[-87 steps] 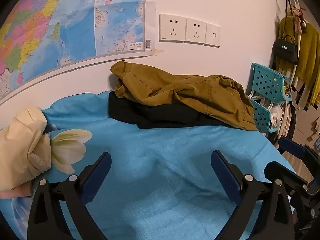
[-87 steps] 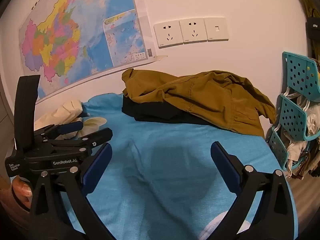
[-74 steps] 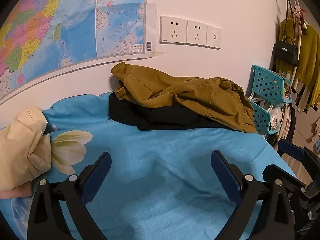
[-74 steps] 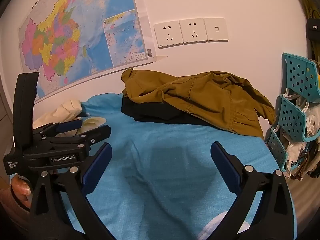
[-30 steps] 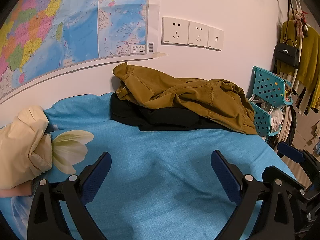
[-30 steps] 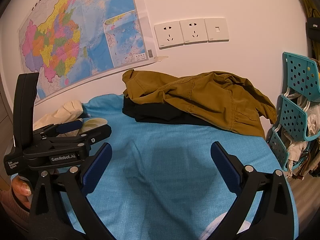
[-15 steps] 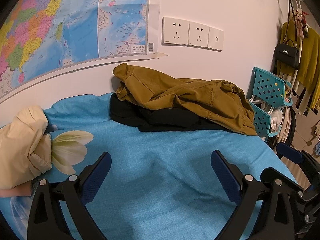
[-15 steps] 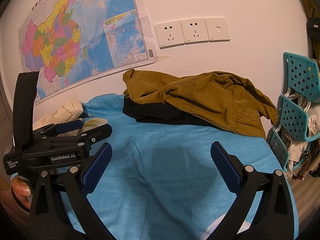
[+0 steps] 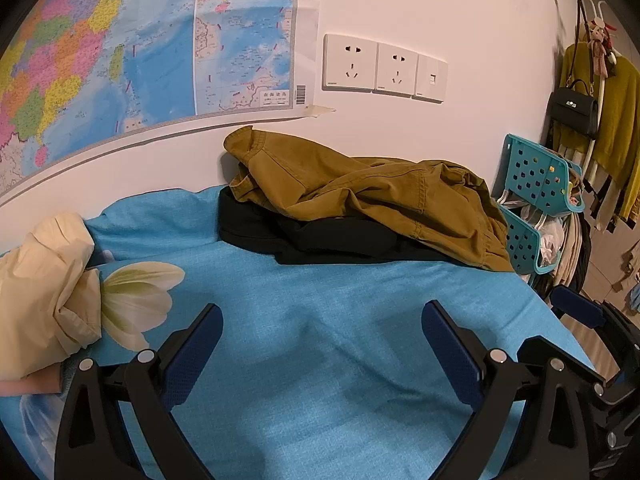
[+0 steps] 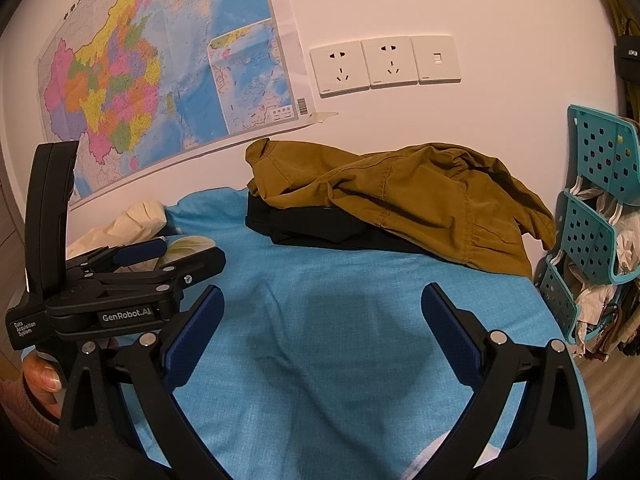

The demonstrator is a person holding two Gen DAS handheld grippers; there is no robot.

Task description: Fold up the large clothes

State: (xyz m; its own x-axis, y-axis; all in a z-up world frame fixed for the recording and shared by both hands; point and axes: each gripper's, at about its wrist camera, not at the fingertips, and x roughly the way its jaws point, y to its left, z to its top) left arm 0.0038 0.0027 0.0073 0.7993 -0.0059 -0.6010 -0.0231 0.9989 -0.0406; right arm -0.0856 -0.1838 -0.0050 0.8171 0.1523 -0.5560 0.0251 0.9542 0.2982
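Left claw: spread, empty, over blue bed. Right claw: spread, empty. Mustard jacket: crumpled atop black garment, ahead against wall, long axis left-right. Neither claw clearly nearer.

A jacket lies on a dark garment, both on the bedsheet against the wall.

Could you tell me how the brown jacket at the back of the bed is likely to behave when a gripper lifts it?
The brown jacket lies crumpled in soft folds over a black garment, so it will probably hang limp and unfold when lifted. Its seamed, thick-looking cloth suggests some weight. Because it rests on the black garment, it may drag that along.
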